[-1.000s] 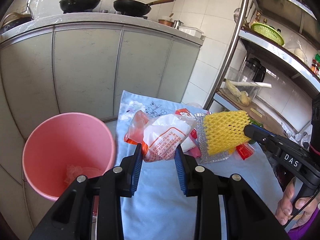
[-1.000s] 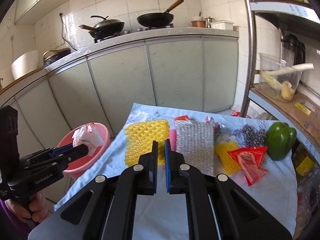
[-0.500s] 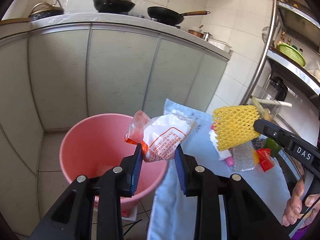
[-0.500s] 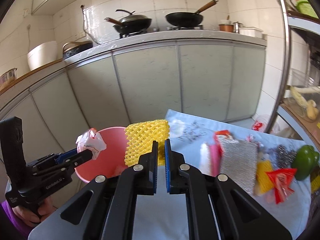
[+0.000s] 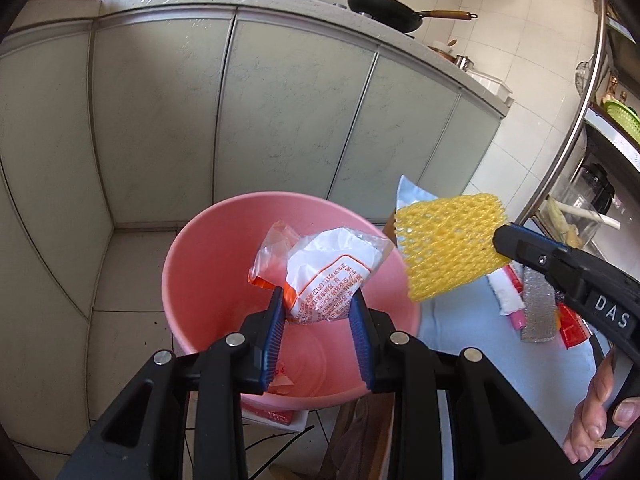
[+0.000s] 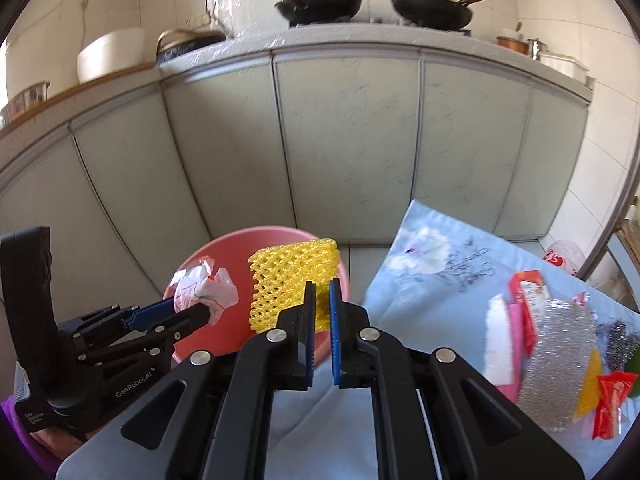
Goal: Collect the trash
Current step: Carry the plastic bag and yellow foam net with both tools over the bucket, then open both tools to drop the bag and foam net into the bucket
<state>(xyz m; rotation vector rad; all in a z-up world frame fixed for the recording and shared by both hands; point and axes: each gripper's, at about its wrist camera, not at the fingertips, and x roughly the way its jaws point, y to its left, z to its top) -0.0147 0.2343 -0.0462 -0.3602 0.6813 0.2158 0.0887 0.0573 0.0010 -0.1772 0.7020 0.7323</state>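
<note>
My left gripper point(image 5: 318, 300) is shut on a crumpled white and orange plastic wrapper point(image 5: 326, 270) and holds it over the mouth of the pink bucket point(image 5: 192, 280). The right gripper point(image 6: 322, 292) is shut on a yellow foam net point(image 6: 292, 276), which hangs at the bucket's point(image 6: 224, 256) right rim. From the left wrist view the net point(image 5: 448, 244) sits just right of the bucket, with the right gripper's point(image 5: 498, 242) black body behind it. In the right wrist view the left gripper point(image 6: 200, 310) and its wrapper point(image 6: 204, 290) show over the bucket.
A light blue cloth point(image 6: 436, 264) on the table carries more litter: a silver foil pad point(image 6: 560, 356), red wrappers point(image 6: 612, 400), a pink and white packet point(image 6: 504, 344). Pale cabinet doors point(image 6: 344, 140) stand behind the bucket. The tiled floor point(image 5: 128, 272) lies to its left.
Both grippers swung left from over the cloth toward the bucket. The wrapper now hangs over the bucket's opening, and the yellow net has come to its right rim.
</note>
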